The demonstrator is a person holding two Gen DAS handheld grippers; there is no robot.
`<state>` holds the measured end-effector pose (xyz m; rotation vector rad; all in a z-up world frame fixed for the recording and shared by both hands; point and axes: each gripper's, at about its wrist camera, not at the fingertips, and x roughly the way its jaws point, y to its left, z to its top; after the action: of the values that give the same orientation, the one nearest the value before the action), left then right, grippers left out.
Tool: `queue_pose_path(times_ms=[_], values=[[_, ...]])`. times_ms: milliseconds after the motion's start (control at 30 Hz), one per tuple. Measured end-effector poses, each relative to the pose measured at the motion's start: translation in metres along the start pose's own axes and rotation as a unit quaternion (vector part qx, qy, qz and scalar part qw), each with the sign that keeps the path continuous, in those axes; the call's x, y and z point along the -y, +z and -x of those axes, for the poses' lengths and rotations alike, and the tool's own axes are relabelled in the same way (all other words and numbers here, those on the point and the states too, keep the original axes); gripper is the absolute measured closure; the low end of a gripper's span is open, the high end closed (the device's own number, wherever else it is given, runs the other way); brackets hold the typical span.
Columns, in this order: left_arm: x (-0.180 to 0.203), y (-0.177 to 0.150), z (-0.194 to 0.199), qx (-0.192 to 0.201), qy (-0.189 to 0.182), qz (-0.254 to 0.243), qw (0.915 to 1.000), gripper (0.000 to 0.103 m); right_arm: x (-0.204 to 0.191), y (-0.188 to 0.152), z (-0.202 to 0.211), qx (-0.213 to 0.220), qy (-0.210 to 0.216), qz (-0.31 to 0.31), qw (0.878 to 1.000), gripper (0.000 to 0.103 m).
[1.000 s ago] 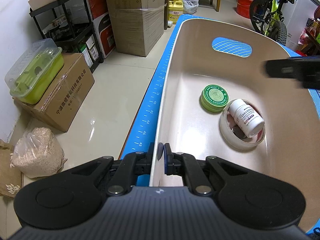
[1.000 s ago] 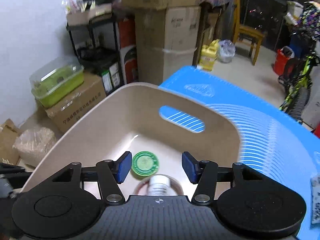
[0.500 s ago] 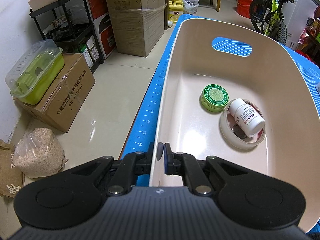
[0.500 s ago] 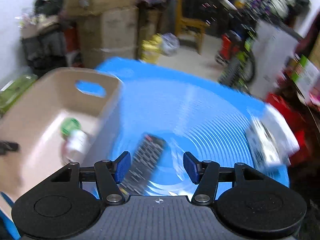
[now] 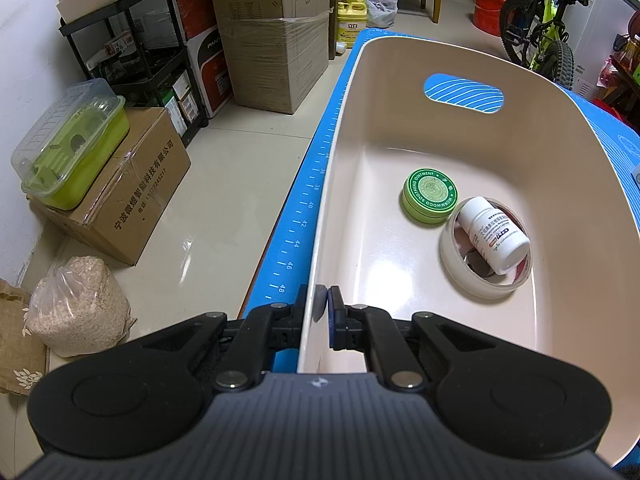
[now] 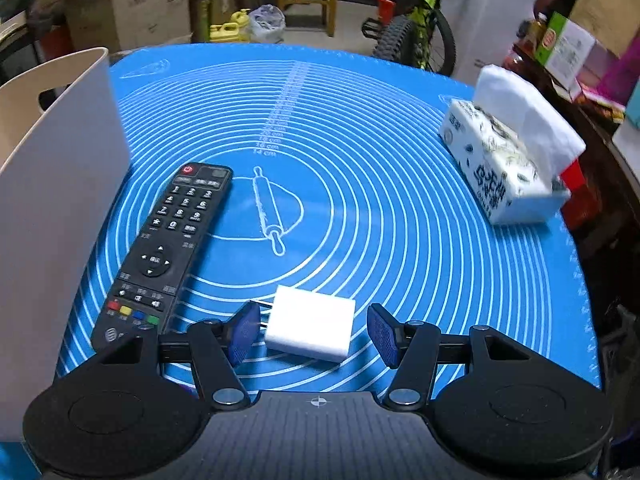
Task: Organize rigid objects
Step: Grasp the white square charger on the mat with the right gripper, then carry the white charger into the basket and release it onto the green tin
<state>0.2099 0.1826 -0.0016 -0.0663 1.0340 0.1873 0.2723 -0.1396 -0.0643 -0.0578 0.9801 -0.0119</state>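
Note:
My left gripper [image 5: 322, 306] is shut on the near rim of a beige plastic bin [image 5: 580, 152]. Inside the bin lie a green round tin [image 5: 429, 195] and a white pill bottle [image 5: 492, 234] resting in a roll of clear tape [image 5: 480, 280]. My right gripper [image 6: 313, 334] stands open over the blue mat [image 6: 400, 208], its blue pads either side of a white plug adapter [image 6: 310, 327] without touching it. A black remote control [image 6: 168, 252] lies just left of the adapter, beside the bin's outer wall [image 6: 56, 208].
A tissue pack [image 6: 508, 148] sits at the mat's far right. Off the table's left edge there are cardboard boxes [image 5: 124, 188], a green lidded container [image 5: 72, 144], a bag of grain [image 5: 76, 308] and a black shelf. A bicycle [image 5: 540, 28] and a wooden chair stand behind.
My right gripper swung from above the bin rightward and down over the mat, ending around the white adapter. The left gripper kept its grip on the bin rim.

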Motion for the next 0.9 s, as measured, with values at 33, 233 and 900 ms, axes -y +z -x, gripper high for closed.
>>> queue_pose_path(times_ms=[33,233,900], values=[[0.0,0.0,0.0,0.0,0.0,0.0,1.0,0.093,0.001,0.001,0.0,0.002,0.002,-0.006,1.0,0.036],[0.0,0.0,0.0,0.0,0.0,0.0,1.0,0.093,0.003,0.0,0.0,0.006,0.018,-0.03,0.999,0.052],[0.0,0.0,0.0,0.0,0.001,-0.001,1.0,0.093,-0.076,0.058,0.104,0.178,0.104,0.046,0.978,0.053]])
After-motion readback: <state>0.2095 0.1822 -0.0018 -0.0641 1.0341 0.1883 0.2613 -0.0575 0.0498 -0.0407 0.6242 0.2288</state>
